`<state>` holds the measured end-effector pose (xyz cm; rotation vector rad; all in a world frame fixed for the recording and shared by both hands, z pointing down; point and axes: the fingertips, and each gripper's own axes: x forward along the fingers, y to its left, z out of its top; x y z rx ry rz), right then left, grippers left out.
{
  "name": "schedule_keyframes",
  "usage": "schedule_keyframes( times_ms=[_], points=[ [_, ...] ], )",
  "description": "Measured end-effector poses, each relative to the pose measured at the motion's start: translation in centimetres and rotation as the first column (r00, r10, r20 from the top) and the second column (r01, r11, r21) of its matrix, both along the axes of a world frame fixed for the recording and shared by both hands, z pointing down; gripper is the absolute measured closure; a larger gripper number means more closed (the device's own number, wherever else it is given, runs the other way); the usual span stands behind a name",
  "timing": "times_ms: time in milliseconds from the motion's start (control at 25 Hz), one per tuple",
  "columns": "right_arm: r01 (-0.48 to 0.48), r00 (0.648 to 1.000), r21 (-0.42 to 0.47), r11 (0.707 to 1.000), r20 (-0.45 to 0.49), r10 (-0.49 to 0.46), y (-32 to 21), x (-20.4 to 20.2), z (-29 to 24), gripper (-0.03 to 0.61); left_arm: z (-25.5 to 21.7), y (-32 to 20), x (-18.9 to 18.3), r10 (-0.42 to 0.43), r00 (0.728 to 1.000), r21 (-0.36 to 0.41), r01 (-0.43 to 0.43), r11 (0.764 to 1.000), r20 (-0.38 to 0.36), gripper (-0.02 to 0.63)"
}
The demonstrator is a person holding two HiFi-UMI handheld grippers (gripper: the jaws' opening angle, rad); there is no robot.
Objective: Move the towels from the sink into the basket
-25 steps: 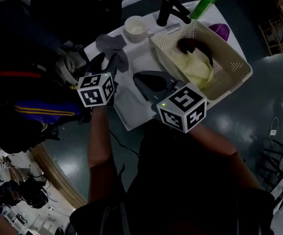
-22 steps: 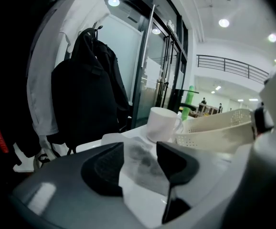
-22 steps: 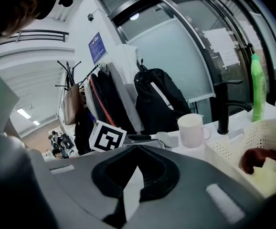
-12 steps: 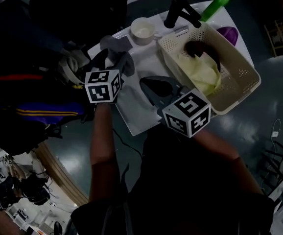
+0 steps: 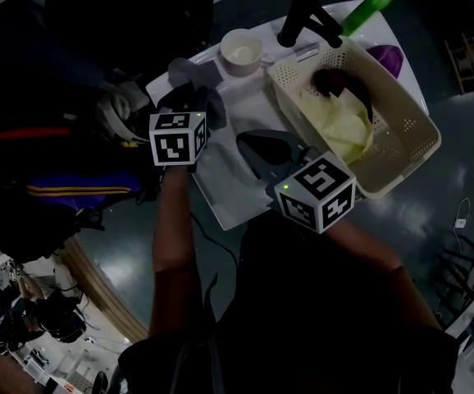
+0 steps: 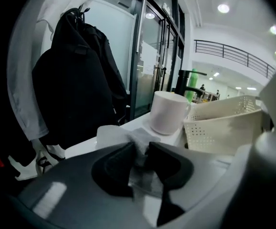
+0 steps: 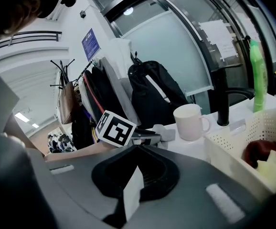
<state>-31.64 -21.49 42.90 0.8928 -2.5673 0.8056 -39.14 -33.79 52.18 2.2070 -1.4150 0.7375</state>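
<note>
Grey towel (image 5: 192, 74), upper left: the left tool (image 6: 140, 151) has just been closing and now pinches it, so it can go to the basket (image 5: 405, 130); the right tool (image 7: 134, 173) is fully closed.

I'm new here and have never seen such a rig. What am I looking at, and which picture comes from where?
A person holds a two-jaw gripper in each hand; the patterned cubes belong to them. One picture looks down from the person's head; the others look along each gripper's jaws. On the white counter stand a mug, a black faucet and a cream basket holding a yellow towel and a dark towel. The left gripper has just been closing its jaws and pinches a grey towel. The right gripper is shut and empty.
</note>
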Motion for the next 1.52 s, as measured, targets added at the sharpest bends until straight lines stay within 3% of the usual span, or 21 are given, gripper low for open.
schedule_keyframes(
  times_ms=[160,720,1160,1520],
  points=[
    [-0.006,1.0,-0.01,1.0,0.007,0.006,-0.1,0.2,0.2,0.58,0.2,0.2,-0.3,-0.009,1.0,-0.006,0.009,1.0,-0.004,0.58],
    [0.018,0.999,0.047,0.999,0.035,-0.019,0.1,0.0,-2.4,0.58,-3.8,1.9,-1.2,-0.069,0.995,0.061,0.074,0.995,-0.072,0.594],
    [0.015,0.998,0.123,0.992,0.064,-0.023,0.6,0.9,-5.8,0.58,-10.4,3.7,0.7,-0.033,0.995,0.194,0.05,0.98,-0.09,0.595],
    [-0.046,0.996,0.218,0.975,0.088,0.028,1.1,4.7,-10.1,0.58,-16.8,5.4,4.9,0.031,0.994,0.328,0.005,0.945,-0.105,0.595]
  ],
)
